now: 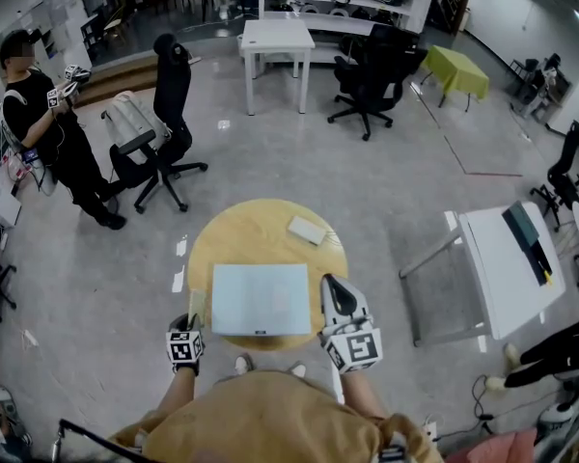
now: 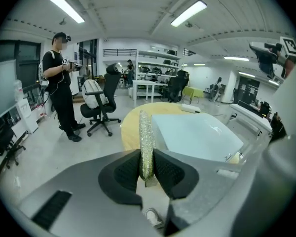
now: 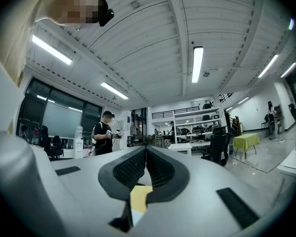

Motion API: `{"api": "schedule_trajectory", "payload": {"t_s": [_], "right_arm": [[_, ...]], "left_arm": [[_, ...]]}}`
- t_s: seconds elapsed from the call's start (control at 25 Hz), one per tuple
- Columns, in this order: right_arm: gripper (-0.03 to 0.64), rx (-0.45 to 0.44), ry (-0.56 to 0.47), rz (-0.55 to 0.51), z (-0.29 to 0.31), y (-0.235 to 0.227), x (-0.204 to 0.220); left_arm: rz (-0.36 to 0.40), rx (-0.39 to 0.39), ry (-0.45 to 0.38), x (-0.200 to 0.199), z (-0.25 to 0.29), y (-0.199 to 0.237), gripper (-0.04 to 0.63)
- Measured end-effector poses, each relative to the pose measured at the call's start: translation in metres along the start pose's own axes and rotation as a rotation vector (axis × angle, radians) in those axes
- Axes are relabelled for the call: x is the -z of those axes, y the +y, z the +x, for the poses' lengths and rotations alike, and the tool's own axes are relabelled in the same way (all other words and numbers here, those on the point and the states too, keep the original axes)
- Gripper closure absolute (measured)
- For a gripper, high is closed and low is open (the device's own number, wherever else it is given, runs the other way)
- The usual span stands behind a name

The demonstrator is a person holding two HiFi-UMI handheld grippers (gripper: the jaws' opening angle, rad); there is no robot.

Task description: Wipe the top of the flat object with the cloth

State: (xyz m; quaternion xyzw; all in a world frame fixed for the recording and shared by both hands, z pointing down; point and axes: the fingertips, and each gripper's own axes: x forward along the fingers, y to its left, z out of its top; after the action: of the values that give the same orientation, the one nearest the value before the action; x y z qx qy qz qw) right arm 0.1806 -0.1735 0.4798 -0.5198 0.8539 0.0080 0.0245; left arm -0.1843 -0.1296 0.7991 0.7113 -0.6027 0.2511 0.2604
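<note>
Left gripper point(image 2: 147, 171): clamped on cloth point(image 2: 146, 137), at board point(image 1: 261, 297) left edge.
Right gripper point(image 3: 146, 168): jaws together, empty, beside board's right edge.
Table point(image 1: 241, 234): board reaches near rim.

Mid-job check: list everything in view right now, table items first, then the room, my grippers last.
round light-wood table: one, tan, centre, just ahead of the person.
flat rectangular panel: one, pale blue-grey, on the table's near half.
small rectangular pad: one, whitish, on the table's far right part.
glittery cloth: one, yellow-green, by the panel's left edge.
office chairs: at least three, black, left, far centre, right edge.
white tables: two, far centre and right.
covered table: one, lime, far right.
standing person: one, black clothes, far left.
left gripper: shut on the glittery cloth.
right gripper: shut, nothing between its jaws, at the table's near right.
</note>
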Motion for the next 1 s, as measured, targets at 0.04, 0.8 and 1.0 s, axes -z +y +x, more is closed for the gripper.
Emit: {"api": "schedule_trajectory", "payload": {"t_s": [0.04, 0.8, 1.0], "right_arm": [[0.616, 0.004, -0.008, 0.001, -0.001, 0.0, -0.002], [0.617, 0.304, -0.027, -0.022, -0.103, -0.063, -0.009], [0.616, 0.408, -0.01, -0.014, -0.143, -0.085, -0.002]], "left_arm": [[-0.001, -0.014, 0.003, 0.001, -0.002, 0.006, 0.531], [-0.037, 0.497, -0.172, -0.13, 0.074, -0.182, 0.531], [-0.006, 0.587, -0.081, -0.133, 0.113, -0.263, 0.531]]}}
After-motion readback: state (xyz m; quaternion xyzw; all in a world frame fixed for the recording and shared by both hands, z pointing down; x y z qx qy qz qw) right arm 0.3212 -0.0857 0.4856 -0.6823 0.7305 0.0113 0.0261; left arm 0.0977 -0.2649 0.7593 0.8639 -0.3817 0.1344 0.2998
